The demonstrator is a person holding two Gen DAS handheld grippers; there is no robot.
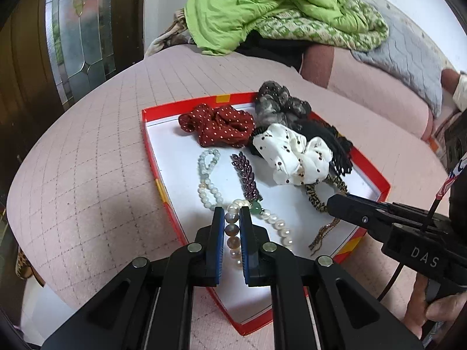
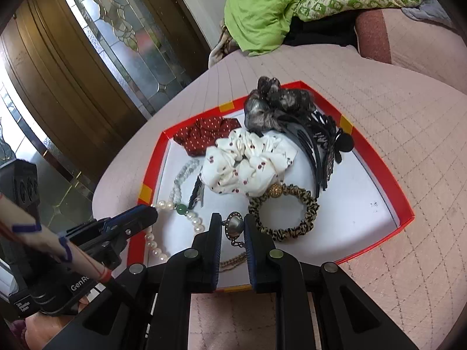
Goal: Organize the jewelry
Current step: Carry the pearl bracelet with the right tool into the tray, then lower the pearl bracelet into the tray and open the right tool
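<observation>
A shallow white tray with a red rim (image 1: pixel 149 148) lies on a pink quilted cushion and holds the jewelry. In the left wrist view my left gripper (image 1: pixel 232 214) is shut on a pearl necklace (image 1: pixel 280 229) with a green bead, low over the tray's near side. In the right wrist view my right gripper (image 2: pixel 233 220) is shut on a round silver pendant (image 2: pixel 235 225) whose thin beaded chain (image 2: pixel 233 259) trails toward me. The left gripper (image 2: pixel 146 213) shows at the left, at the pearl necklace (image 2: pixel 154 245). The right gripper (image 1: pixel 335 204) enters from the right.
The tray also holds a red dotted scrunchie (image 1: pixel 219 127), a grey one (image 1: pixel 274 105), a white one (image 2: pixel 245 166), a leopard hair tie (image 2: pixel 284 215), black hair clips (image 2: pixel 318 145), a purple leaf clip (image 1: pixel 246 175) and a pale bead bracelet (image 1: pixel 205 172). Green bedding (image 1: pixel 262 8) lies behind, a wooden door (image 2: pixel 73 67) to the left.
</observation>
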